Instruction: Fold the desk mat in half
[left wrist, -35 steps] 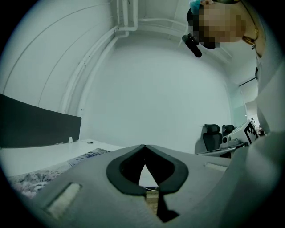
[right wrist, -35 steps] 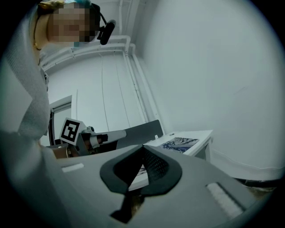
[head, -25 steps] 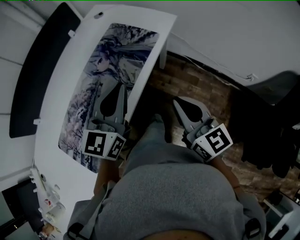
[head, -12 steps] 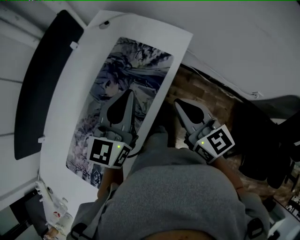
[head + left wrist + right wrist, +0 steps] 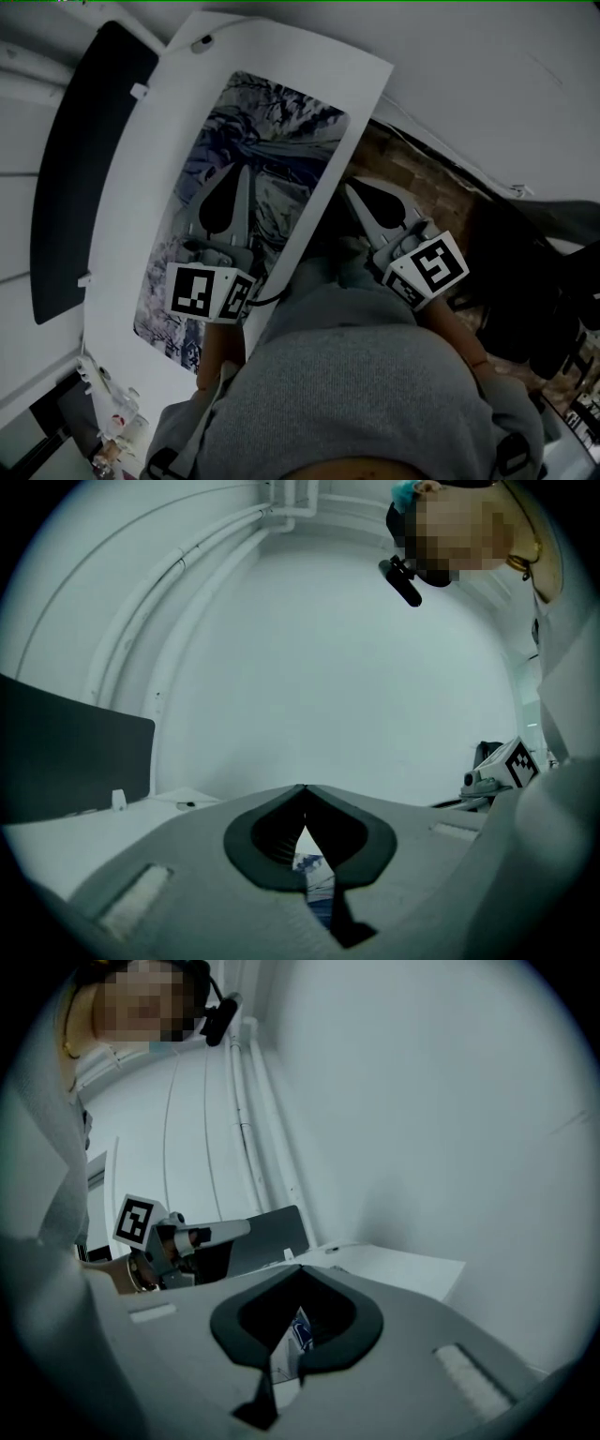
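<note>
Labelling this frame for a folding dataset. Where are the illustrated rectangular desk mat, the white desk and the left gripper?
Illustrated rectangular desk mat (image 5: 277,131): head view, upper printed area.
White desk (image 5: 150,197): head view, bare left margin.
Left gripper (image 5: 242,173): head view, closed jaw tips.

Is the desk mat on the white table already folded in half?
No, the desk mat lies flat and spread out on the table, with its printed picture facing up.

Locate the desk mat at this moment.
The desk mat lies flat on the white desk, left of centre in the head view, with the left hand-held gripper over it.
</note>
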Demonstrator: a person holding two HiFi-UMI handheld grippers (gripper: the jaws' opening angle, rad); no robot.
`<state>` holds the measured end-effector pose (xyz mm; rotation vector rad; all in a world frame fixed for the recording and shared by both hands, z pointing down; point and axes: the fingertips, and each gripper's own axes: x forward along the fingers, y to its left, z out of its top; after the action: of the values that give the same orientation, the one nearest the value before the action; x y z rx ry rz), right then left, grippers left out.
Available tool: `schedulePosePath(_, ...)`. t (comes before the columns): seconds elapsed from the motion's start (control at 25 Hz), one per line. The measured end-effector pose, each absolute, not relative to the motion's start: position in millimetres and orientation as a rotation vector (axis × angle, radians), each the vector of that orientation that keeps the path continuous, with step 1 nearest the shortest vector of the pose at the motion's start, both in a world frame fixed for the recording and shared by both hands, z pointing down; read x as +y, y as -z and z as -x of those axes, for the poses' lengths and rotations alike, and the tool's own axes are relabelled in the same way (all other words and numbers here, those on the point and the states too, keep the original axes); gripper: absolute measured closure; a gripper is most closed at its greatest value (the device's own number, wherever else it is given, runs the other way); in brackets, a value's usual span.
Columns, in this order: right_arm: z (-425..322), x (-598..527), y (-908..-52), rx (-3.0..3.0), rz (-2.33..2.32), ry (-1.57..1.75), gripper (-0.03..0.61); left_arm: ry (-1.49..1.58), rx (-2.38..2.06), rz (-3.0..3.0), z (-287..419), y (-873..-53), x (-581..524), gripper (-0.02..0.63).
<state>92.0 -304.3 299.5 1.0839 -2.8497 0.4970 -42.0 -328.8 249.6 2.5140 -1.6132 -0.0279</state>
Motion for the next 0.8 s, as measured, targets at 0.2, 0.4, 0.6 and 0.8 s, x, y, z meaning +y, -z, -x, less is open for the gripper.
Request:
schedulePosePath(0.2,-99,-324,-306,-2.829,-1.064,-0.51,0.577,-0.161,-1.713,-2.595,54,-223,-336,0.612)
schedulePosePath(0.4,-110,-344,-318,-2.772,-1.082,-0.467,0.576,-0.433,-1.722,-2.72,69,-204,-365,0.612)
schedulePosePath(0.6,-120,-365,-342,-2.659,-1.099,-0.377,0.575,-0.643,-1.605,-2.81,67,-200,-393,0.612)
schedulePosePath(0.8,-125,-383,-361,-2.548,-1.14,-0.293,0.566,-0.956,-1.344,-2.886,66,-237,-419,0.572)
